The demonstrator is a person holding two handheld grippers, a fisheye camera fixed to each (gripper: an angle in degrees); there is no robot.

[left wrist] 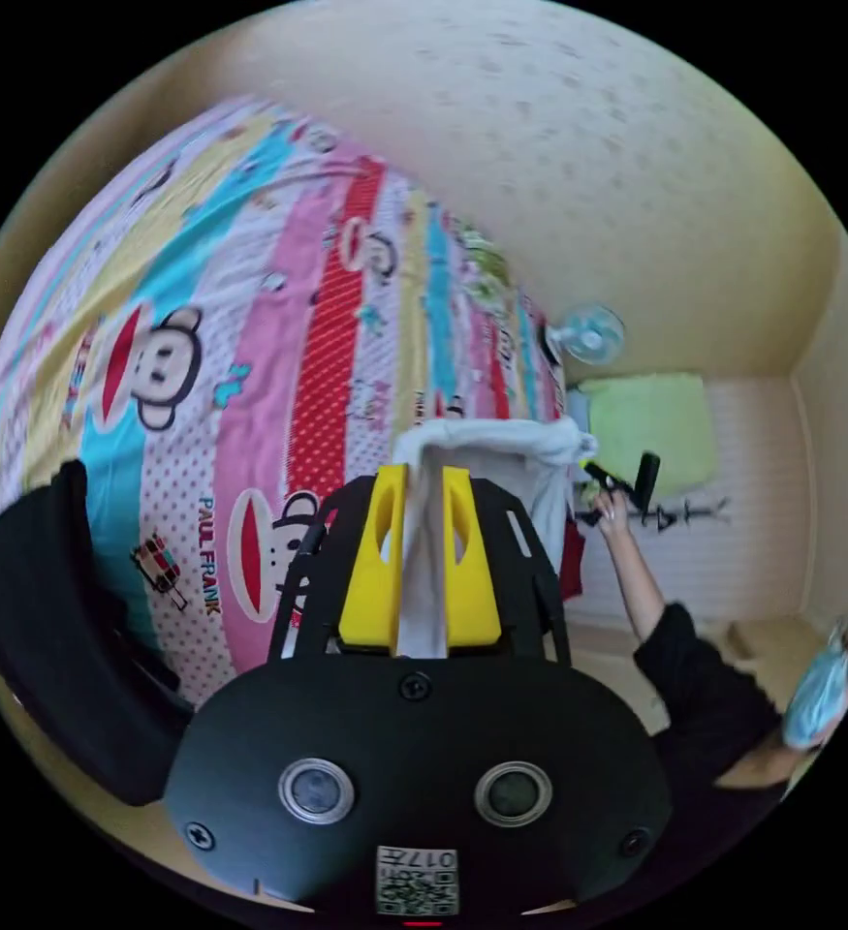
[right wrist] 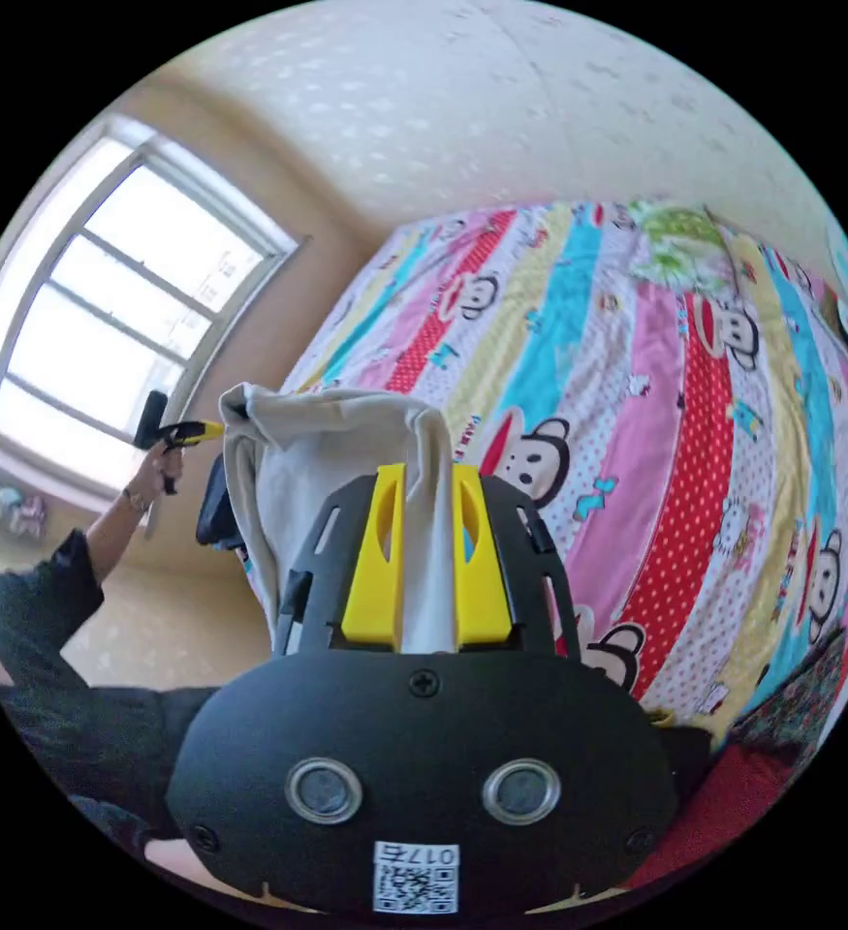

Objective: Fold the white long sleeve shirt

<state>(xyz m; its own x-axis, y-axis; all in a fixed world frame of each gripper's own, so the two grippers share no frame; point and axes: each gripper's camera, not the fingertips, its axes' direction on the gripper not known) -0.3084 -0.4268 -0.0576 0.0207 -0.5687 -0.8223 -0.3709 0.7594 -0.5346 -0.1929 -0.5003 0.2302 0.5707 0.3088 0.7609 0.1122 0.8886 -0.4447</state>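
Above the striped bedsheet (left wrist: 249,320), both grippers' jaws pinch the white shirt (left wrist: 501,446), stretched between them.

- Daylight is entering through the window (right wrist: 118,291), which is overexposing in the right gripper view.
- Fisheye distortion is bending both views at the edges.
- The bedsheet (left wrist: 249,291) is blurring in the left gripper view.
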